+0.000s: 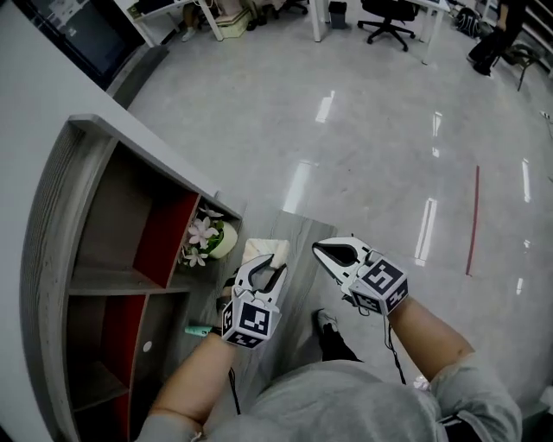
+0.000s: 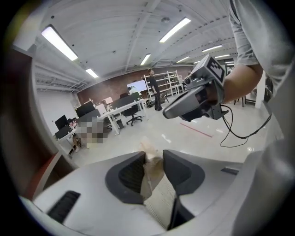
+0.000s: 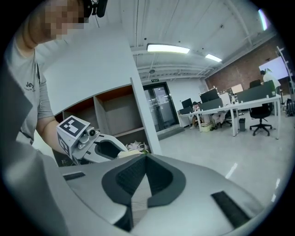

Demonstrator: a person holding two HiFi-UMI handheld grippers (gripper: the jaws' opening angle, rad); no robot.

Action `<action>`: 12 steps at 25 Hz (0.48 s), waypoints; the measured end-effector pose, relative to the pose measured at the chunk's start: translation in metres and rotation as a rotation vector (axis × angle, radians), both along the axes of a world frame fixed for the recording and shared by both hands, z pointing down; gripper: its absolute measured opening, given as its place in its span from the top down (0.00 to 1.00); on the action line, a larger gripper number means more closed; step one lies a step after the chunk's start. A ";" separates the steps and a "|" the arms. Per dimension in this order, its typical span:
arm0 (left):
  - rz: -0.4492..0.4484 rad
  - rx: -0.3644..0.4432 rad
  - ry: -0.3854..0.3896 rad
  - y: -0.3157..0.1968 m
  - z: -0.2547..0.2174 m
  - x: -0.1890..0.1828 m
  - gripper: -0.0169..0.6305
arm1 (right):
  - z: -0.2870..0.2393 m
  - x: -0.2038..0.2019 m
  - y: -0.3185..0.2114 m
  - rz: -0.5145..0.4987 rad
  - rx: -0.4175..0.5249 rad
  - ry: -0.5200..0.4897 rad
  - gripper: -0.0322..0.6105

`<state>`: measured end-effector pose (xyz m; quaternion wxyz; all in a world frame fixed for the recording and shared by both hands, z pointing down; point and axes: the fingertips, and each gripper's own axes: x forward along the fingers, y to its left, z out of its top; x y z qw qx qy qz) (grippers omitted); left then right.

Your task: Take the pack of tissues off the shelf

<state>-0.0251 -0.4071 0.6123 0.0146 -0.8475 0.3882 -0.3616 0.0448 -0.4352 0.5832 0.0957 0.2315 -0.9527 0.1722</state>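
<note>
Your forearms are both bent in front of your chest, and the two tools sit side by side and point away from you. Your left gripper (image 1: 270, 263) is clamped on the pack of tissues (image 1: 256, 250). It holds the pack out in front of the shelf (image 1: 60, 224), just beside the flower pot (image 1: 220, 240) at the shelf's near corner. Your right gripper (image 1: 318, 249) sits close to the right of it with its tongs pressed together and nothing between them.

The left gripper view shows what the head view cannot: the dark pads (image 2: 131, 173) squeeze the cream wrapper from both sides, and the pack's edge sticks up past the tips. It also shows your right gripper from the side. The right gripper view shows its pads meeting at the tips. Beyond them are your left gripper, the pale pack and the white flowers (image 3: 137, 146) against the shelf's open compartments.

From above, the shelf is grey wood grain with red inner panels. A grey wood-grain board (image 1: 298, 233) lies below both tools. Around it spreads a glossy grey floor (image 1: 363, 147) with light reflections and a red line (image 1: 473, 220). The room is an open office with white desks (image 3: 239, 108), black office chairs (image 1: 389, 19), strip lights (image 2: 57, 42) and a brick back wall.
</note>
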 end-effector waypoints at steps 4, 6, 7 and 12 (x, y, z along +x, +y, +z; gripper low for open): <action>0.024 0.033 -0.004 -0.048 -0.010 0.016 0.76 | -0.007 0.019 -0.025 0.038 0.008 -0.023 0.93; 0.033 0.047 -0.004 -0.063 -0.015 0.021 0.76 | -0.007 0.026 -0.031 0.052 0.006 -0.025 0.93; 0.038 0.051 -0.006 -0.070 -0.017 0.023 0.76 | -0.009 0.029 -0.034 0.058 0.009 -0.028 0.93; 0.066 0.051 -0.034 -0.090 -0.007 0.026 0.76 | -0.013 0.037 -0.056 0.089 0.017 -0.045 0.93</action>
